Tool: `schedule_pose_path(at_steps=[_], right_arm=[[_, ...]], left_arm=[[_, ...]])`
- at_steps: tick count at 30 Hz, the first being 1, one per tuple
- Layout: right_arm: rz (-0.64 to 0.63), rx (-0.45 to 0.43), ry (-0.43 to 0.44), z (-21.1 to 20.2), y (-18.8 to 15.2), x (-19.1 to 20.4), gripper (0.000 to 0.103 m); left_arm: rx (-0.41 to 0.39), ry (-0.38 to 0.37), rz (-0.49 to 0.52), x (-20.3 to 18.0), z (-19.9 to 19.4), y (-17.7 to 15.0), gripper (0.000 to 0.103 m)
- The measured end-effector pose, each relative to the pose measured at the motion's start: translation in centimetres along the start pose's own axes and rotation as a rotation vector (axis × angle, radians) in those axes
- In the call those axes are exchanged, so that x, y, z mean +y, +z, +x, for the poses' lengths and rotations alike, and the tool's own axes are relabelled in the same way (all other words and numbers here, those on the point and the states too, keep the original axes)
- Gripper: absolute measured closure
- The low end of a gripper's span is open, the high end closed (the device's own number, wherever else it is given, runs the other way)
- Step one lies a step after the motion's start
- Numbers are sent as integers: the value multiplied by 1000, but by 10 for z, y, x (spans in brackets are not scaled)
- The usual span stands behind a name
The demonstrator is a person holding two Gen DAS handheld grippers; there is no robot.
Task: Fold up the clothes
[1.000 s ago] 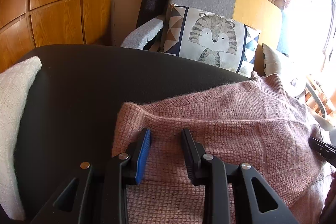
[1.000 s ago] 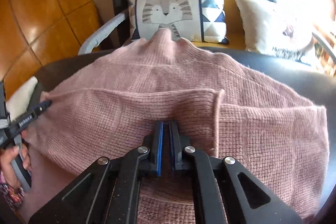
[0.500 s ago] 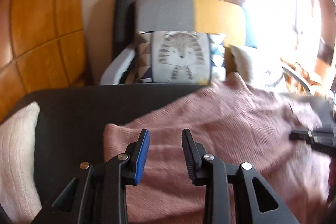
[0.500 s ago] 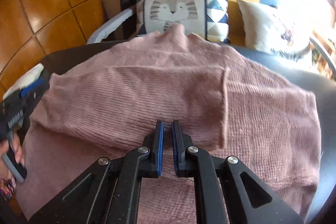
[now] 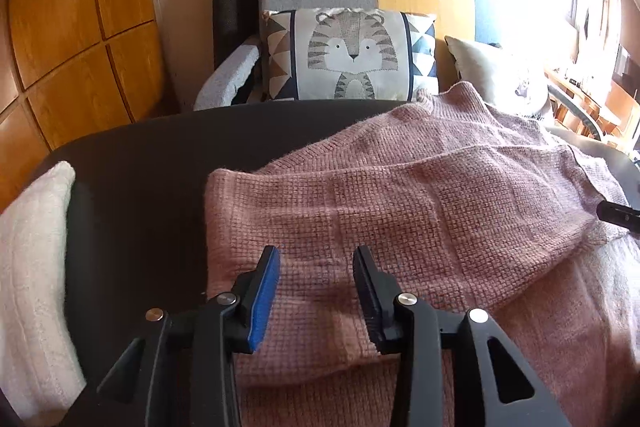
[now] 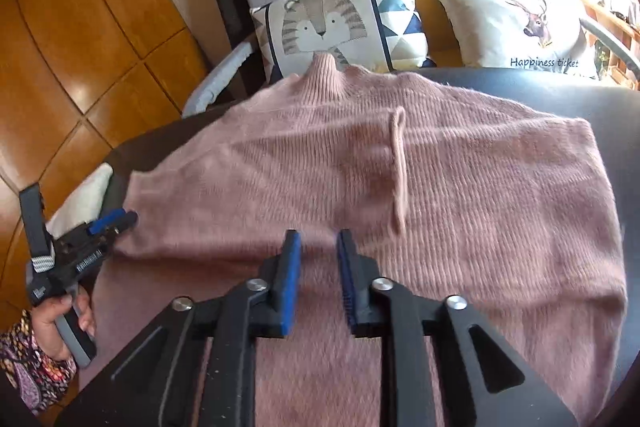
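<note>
A pink knitted sweater (image 6: 460, 187) lies spread on the dark table (image 6: 608, 103), collar toward the sofa, with one sleeve folded across its front. In the left wrist view the folded sleeve (image 5: 400, 211) lies flat ahead of my left gripper (image 5: 316, 251), which is open over the sweater's left edge with nothing between its fingers. My right gripper (image 6: 318, 237) hovers open above the sweater's lower middle, holding nothing. My left gripper (image 6: 116, 219) shows at the left of the right wrist view, gripped by a hand (image 6: 56, 327).
A folded white cloth (image 5: 32, 267) lies at the table's left edge. Behind the table a sofa holds a tiger cushion (image 5: 352, 55) and a white deer cushion (image 6: 516, 23). Wooden panels (image 5: 72, 27) line the left wall. Bare dark tabletop (image 5: 140, 187) shows left of the sweater.
My right gripper has opened, letting go of the sleeve, which now lies flat across the sweater. My left gripper stayed open and drew back a little toward the sweater's left edge.
</note>
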State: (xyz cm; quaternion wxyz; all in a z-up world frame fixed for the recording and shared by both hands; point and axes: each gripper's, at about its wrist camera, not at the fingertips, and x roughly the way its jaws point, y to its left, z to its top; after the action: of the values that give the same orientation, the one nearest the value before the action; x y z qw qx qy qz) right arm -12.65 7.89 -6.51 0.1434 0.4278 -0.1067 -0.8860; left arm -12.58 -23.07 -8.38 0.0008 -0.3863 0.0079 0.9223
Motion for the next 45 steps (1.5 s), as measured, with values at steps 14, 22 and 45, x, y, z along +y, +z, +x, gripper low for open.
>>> schedule_pose_path(at_steps=[14,22,45], right_arm=[[-5,24,-20,-20,-27,7,80],[-193,84,-18,-6,-67,50,80],[-172,25,-53,-76,-132,-8,83]], left_arm=[[68,-10,-135,22,-22,-19,63],[100,-138,-100,-34,-44,-60,63],[63,-191,55,-73,-70,-99,60]])
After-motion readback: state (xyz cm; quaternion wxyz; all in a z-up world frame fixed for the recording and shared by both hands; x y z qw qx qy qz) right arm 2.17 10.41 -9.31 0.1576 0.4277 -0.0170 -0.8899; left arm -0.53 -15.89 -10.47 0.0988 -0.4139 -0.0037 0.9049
